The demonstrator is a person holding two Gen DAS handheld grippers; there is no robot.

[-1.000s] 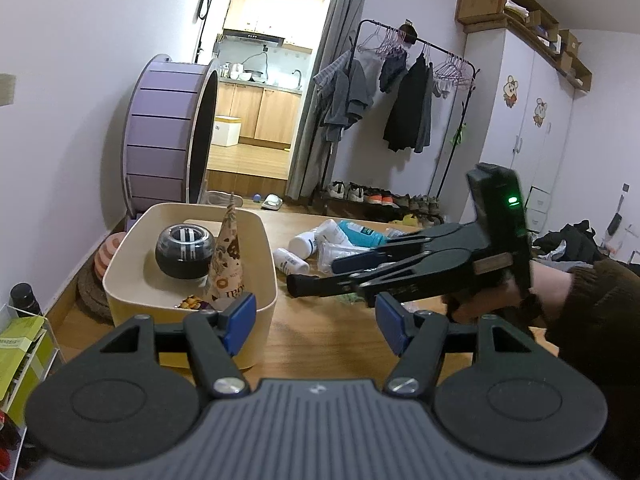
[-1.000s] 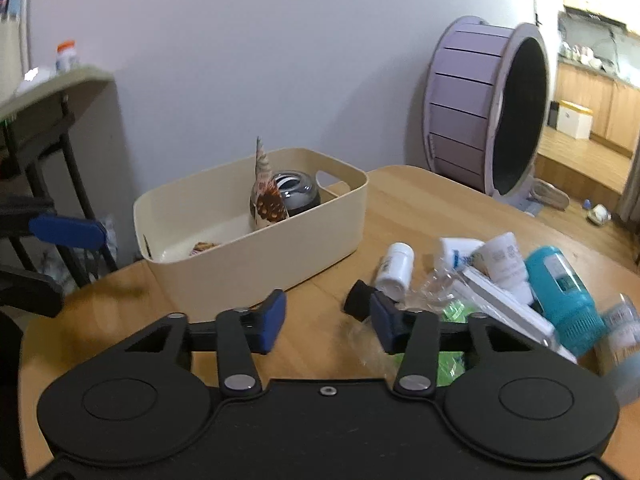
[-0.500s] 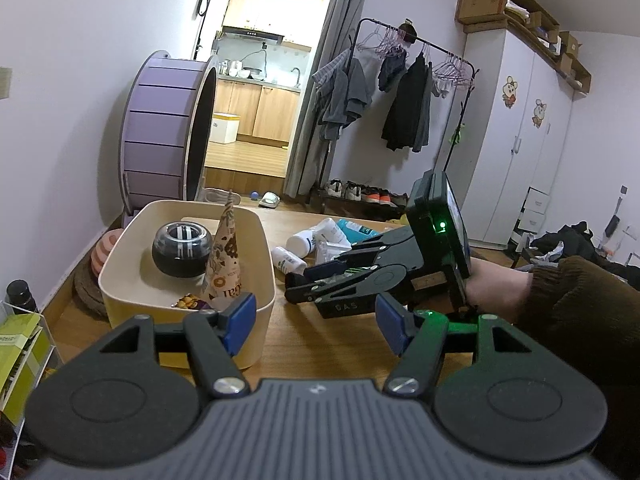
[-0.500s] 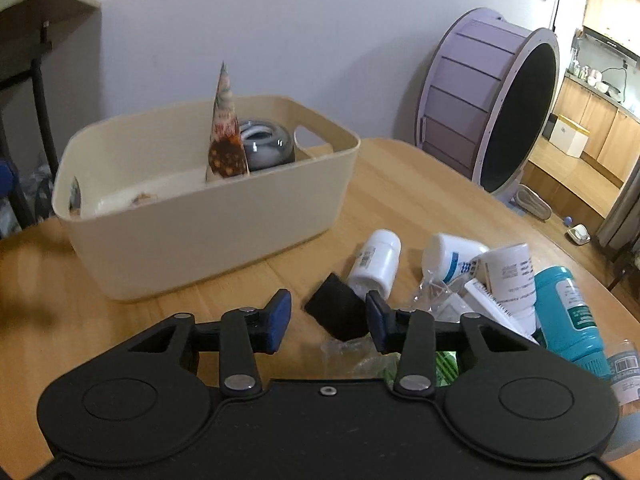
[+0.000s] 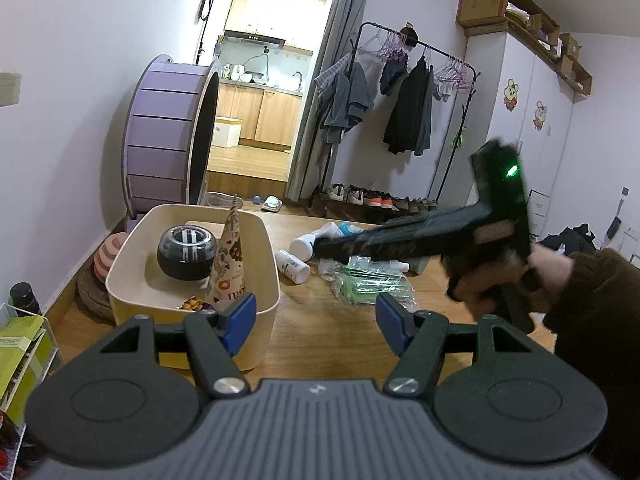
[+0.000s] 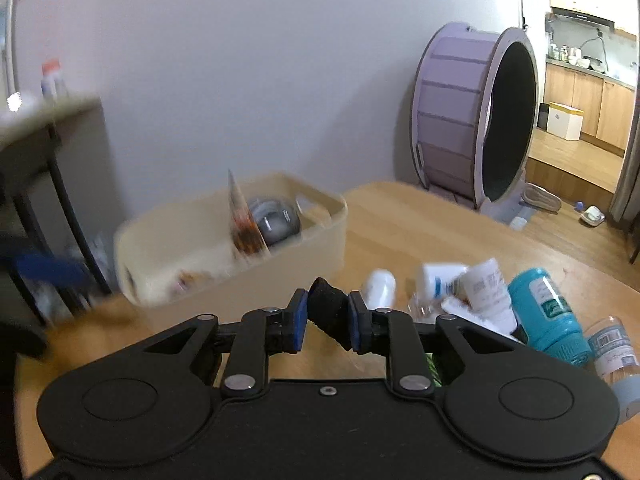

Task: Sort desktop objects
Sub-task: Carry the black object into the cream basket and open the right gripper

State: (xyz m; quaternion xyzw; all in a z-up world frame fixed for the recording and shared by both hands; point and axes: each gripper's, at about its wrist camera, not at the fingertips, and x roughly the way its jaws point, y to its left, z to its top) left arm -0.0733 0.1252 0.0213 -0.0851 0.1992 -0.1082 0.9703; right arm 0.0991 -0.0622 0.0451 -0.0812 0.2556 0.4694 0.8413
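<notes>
Right gripper (image 6: pixel 327 320): its blue pads are clamped on a small black object (image 6: pixel 330 312), held clear above the wooden table (image 6: pixel 400 232).
Left gripper (image 5: pixel 316 322): jaws spread wide with nothing between them, waiting at the near edge of the cream bin (image 5: pixel 264 240).
Step in hand: judged a carry. The black object is gripped and the bin sits at about 10 o'clock from it in the right wrist view, which is blurred as if mid-swing.
Next move calls for: bringing the object over the bin's open top, clear of the tall paper cone (image 5: pixel 230 256), and spreading the pads only once it is inside the rim.
In the bin, counted: one dark ball-shaped gadget (image 5: pixel 185 253), one paper cone, one small brownish item too small to name.
On the table, counted: one teal bottle (image 6: pixel 548 312), about four white bottles (image 6: pixel 382 284), one clear packet with green contents (image 5: pixel 372 280); the pile lies at 2 o'clock from the held object.
</notes>
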